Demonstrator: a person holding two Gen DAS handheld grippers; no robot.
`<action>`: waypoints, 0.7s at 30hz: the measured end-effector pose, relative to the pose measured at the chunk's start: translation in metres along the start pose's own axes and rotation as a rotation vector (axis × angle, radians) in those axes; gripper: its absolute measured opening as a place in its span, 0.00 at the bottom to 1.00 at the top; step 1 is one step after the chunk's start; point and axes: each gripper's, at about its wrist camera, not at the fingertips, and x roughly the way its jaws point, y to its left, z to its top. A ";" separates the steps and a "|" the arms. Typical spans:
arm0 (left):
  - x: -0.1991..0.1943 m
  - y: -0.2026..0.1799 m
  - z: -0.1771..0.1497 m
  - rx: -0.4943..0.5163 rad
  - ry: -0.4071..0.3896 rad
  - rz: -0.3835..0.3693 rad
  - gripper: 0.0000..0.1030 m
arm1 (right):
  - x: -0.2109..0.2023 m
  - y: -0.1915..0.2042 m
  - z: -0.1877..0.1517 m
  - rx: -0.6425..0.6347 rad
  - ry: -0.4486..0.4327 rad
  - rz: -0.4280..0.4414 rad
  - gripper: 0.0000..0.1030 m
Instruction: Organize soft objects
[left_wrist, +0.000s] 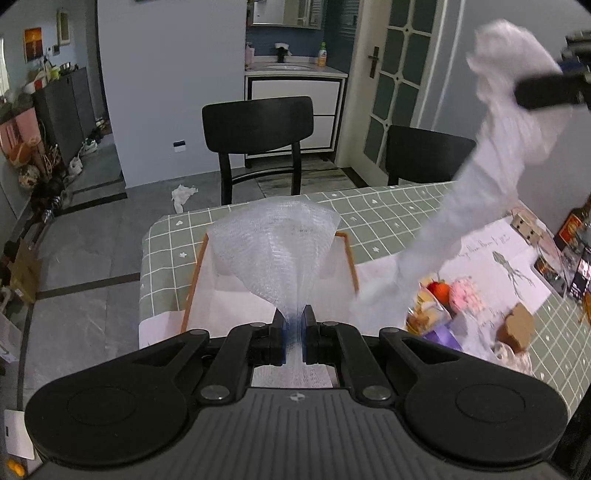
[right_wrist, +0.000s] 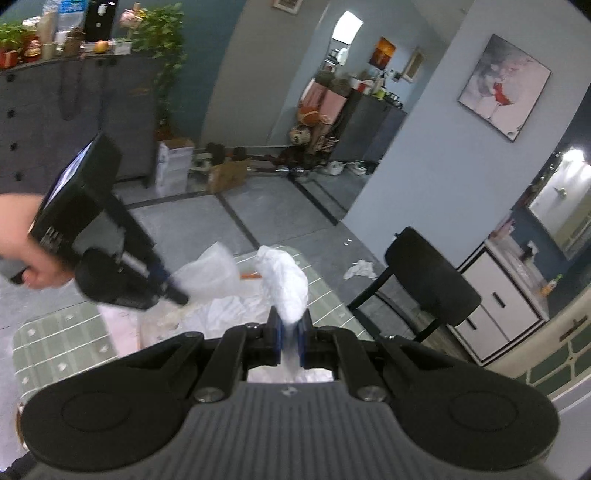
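Left gripper: we see the left gripper (left_wrist: 294, 325) at lower centre of its own view, jaws nearly together, pinching a sheet of white mesh foam wrap (left_wrist: 275, 240) that fans upward from the pads.
Right gripper: the right gripper (right_wrist: 290, 328), lower centre of its view, is clamped tight on a white cloth (right_wrist: 284, 280) that bunches up just above the fingertips.
Writing: we make out handwriting and a small drawing on a sheet of paper (left_wrist: 495, 254) at the right of the left view, too blurred to read; no brand is legible.
Cloth look: plain white, soft and crumpled; in the left view it stretches, motion-blurred, from upper right down toward the table.
Foam wrap look: translucent, netted, spread like a fan.
Placement: the foam wrap hangs over a white-lined tray with an orange rim (left_wrist: 195, 273), which sits on the green checked tablecloth (left_wrist: 373, 218).
Surroundings: a black chair (left_wrist: 258, 129) stands behind the table, upper centre.
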 end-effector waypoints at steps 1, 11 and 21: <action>0.005 0.004 0.001 -0.006 0.003 -0.005 0.07 | 0.008 -0.002 0.008 -0.001 0.002 -0.008 0.05; 0.065 0.031 0.003 -0.018 0.058 -0.026 0.07 | 0.098 0.015 0.036 -0.041 0.068 0.017 0.06; 0.125 0.045 0.001 -0.066 0.095 -0.069 0.07 | 0.204 0.023 -0.005 -0.016 0.211 0.084 0.05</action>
